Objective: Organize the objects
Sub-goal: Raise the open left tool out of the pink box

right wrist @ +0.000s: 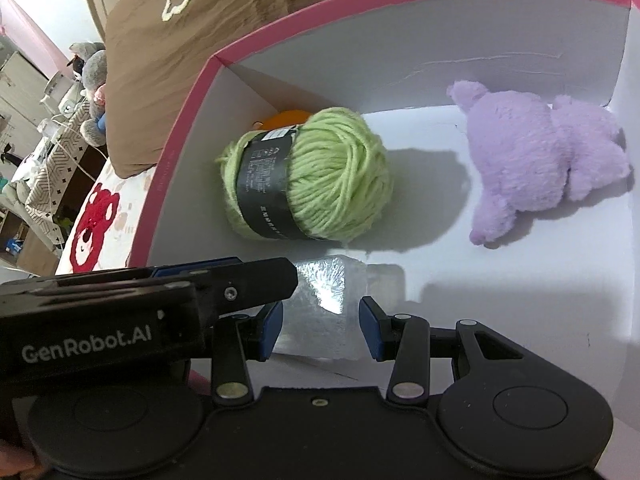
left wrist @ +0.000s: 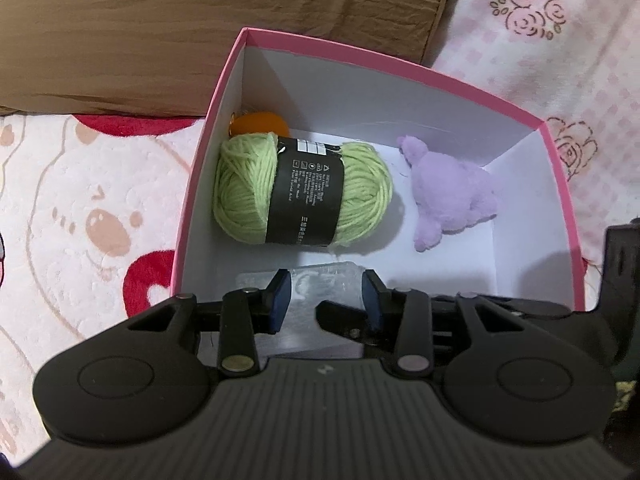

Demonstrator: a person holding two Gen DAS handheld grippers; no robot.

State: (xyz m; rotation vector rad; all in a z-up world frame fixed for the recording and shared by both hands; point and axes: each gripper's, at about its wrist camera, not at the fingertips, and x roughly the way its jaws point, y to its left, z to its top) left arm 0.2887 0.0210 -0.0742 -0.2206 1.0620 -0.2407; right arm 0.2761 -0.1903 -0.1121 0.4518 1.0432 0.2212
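left wrist view
left gripper [left wrist: 325, 294]: jaws parted, blue pads either side of a clear block; cannot tell whether the pads touch it.
clear block [left wrist: 304, 286]: transparent, glassy, boxy, lying on the box floor right at the fingertips, partly hidden by the fingers.
box [left wrist: 400, 62]: pink outside and rim, smooth white card inside, open top; the gripper reaches in over its near edge.
yarn [left wrist: 302, 192]: light green skein, thick soft strands, black paper band round the middle; just ahead of the gripper, slightly left.
orange thing [left wrist: 256, 122]: round, smooth, behind the yarn in the far left corner, mostly hidden.
plush toy [left wrist: 452, 188]: lilac, fuzzy, lumpy; ahead and right, apart from the yarn.
bedding [left wrist: 60, 208]: fleecy, white with red and tan cartoon print, left of the box; pink rose print to the right.
brown cushion [left wrist: 200, 4]: creased fabric, beyond the box.

right wrist view
right gripper [right wrist: 320, 330]: jaws parted, clear block [right wrist: 320, 300] between the pads; contact unclear.
left gripper [right wrist: 224, 292]: black body lettered GenRobot.AI, crosses from the left, covering the block's left end.
yarn [right wrist: 320, 184]: ahead, near the block.
plush toy [right wrist: 536, 160]: ahead right, by the far wall of the box [right wrist: 280, 38].
orange thing [right wrist: 286, 117]: behind the yarn.
brown cushion [right wrist: 168, 52]: left beyond the box, raised cream outline stitched on it.
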